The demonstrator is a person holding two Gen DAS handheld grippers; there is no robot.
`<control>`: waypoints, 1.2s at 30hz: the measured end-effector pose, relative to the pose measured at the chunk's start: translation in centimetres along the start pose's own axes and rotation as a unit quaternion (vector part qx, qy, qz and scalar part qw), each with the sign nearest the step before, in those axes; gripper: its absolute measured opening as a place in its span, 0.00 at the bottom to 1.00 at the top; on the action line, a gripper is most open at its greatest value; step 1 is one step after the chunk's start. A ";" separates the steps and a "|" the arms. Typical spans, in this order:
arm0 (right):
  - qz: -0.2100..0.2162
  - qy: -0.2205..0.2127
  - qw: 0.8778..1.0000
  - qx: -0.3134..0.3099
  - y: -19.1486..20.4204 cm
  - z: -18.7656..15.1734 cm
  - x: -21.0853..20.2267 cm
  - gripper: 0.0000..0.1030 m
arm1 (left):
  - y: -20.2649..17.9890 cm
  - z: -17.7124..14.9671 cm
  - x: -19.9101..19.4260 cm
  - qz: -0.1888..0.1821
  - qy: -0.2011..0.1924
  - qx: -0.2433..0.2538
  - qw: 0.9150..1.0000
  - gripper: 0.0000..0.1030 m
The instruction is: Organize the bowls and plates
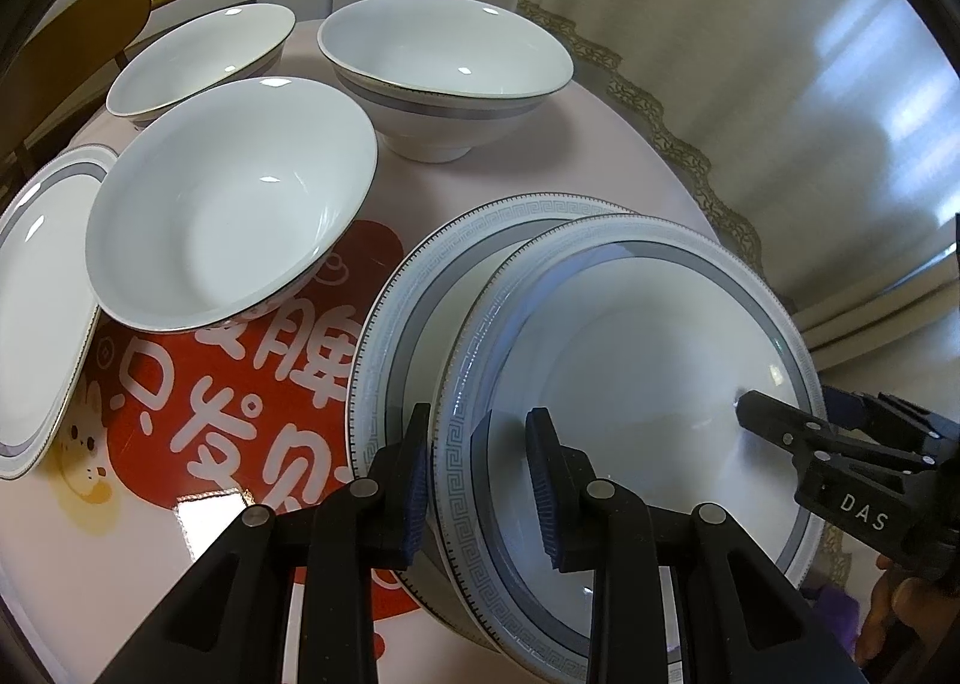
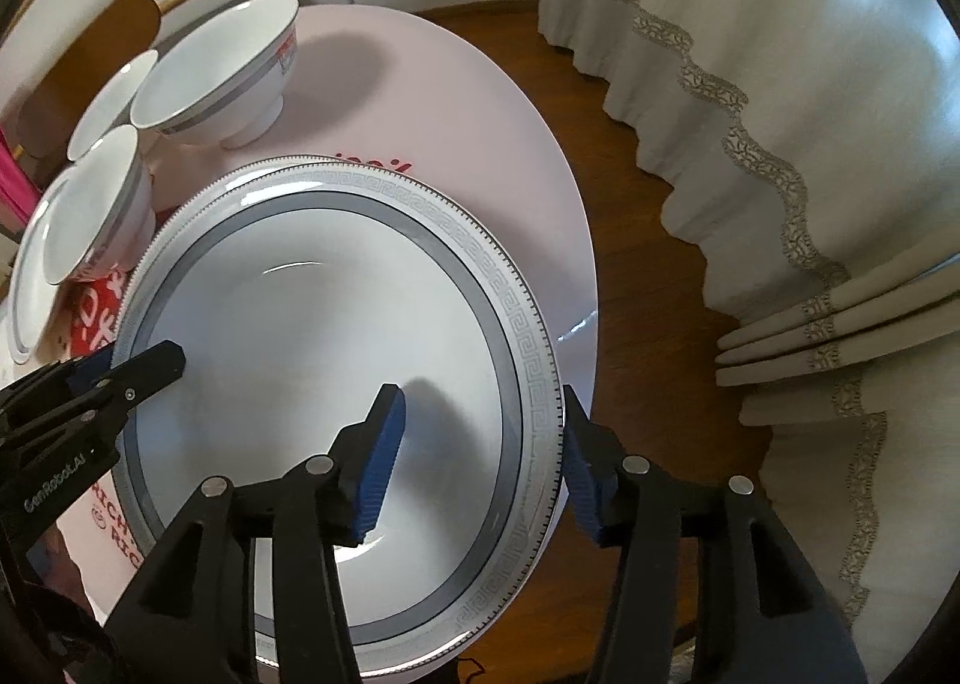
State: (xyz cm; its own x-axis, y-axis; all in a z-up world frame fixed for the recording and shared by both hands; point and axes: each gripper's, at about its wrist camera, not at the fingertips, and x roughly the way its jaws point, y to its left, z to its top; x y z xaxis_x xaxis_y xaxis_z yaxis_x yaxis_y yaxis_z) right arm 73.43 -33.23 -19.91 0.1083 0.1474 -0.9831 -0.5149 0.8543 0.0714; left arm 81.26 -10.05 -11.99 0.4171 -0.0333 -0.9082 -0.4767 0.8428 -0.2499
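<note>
A top plate (image 1: 648,372) with a grey key-pattern rim lies offset on a second like plate (image 1: 420,276). My left gripper (image 1: 480,480) is open, its jaws astride the top plate's near rim. My right gripper (image 2: 480,462) is open, astride the same plate's (image 2: 312,348) right rim; it also shows in the left wrist view (image 1: 840,444). Three white bowls (image 1: 234,204) (image 1: 444,60) (image 1: 204,54) stand at the back of the table. An oblong plate (image 1: 42,324) lies at the left.
The round pink table (image 2: 480,102) has a red printed mat (image 1: 240,414). Its right edge is close to the plates, with wooden floor (image 2: 648,276) and a curtain (image 2: 780,114) beyond. A wooden chair back (image 1: 90,18) stands at the far left.
</note>
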 end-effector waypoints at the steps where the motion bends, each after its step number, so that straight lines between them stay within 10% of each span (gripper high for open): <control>1: -0.008 0.003 1.000 -0.003 0.2 0.1 0.0 0.52 | 0.0 0.0 0.0 -0.001 0.000 0.000 1.000 0.24; 14: 0.009 -0.001 1.000 0.026 -0.6 0.3 -0.3 0.59 | 0.0 0.1 0.2 -0.004 0.000 0.001 1.000 0.25; 36: 0.204 0.003 0.971 0.127 -4.5 -0.5 2.7 0.42 | 0.3 -0.2 -0.8 0.001 -0.003 0.001 1.000 0.24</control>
State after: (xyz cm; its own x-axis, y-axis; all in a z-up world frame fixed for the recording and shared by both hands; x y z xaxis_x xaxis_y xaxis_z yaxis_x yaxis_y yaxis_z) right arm 75.63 -36.86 -22.94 -0.0650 0.4970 -0.8653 -0.2872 0.8212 0.4932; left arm 80.68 -9.85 -11.44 0.4203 -0.0282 -0.9070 -0.4762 0.8440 -0.2469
